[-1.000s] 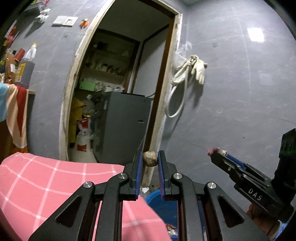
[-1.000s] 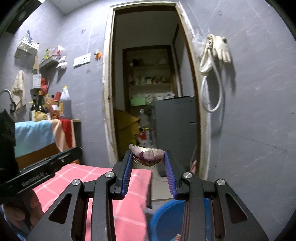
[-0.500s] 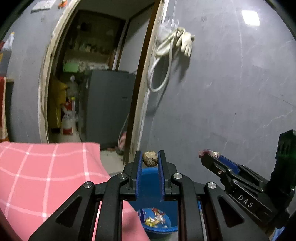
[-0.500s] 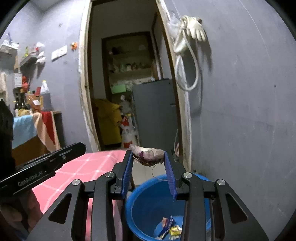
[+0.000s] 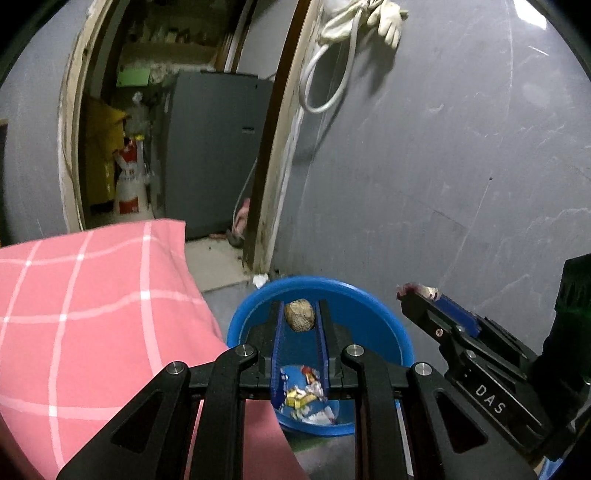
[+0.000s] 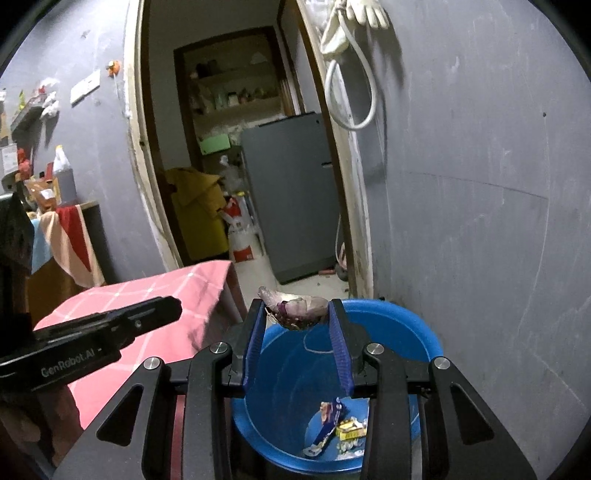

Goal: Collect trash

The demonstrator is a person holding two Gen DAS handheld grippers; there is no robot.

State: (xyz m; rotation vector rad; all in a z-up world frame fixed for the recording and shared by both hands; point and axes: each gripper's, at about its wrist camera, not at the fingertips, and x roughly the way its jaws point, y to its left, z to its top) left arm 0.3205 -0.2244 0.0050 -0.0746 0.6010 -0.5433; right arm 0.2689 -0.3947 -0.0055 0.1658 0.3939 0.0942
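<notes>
My left gripper (image 5: 299, 314) is shut on a small brown crumpled ball (image 5: 300, 314) and hangs over the blue bucket (image 5: 384, 317). My right gripper (image 6: 295, 314) is shut on a purple onion peel (image 6: 295, 308), a thin thread dangling from it, also above the blue bucket (image 6: 413, 325). Wrappers (image 6: 340, 424) lie at the bucket's bottom. In the left wrist view the right gripper (image 5: 419, 295) shows at the right with a bit of peel at its tip. The left gripper's black body (image 6: 110, 325) crosses the left side of the right wrist view.
A table under a pink checked cloth (image 5: 92, 295) stands left of the bucket. Behind it are a grey wall (image 5: 443, 166), a doorway with a grey fridge (image 5: 207, 147), and a hose and glove (image 5: 354, 22) hanging up high. A scrap of white paper (image 5: 259, 280) lies on the floor.
Both grippers have tilted down and moved right, off the pink table to above the blue bucket, which has come into full view. Each still grips its piece of trash.
</notes>
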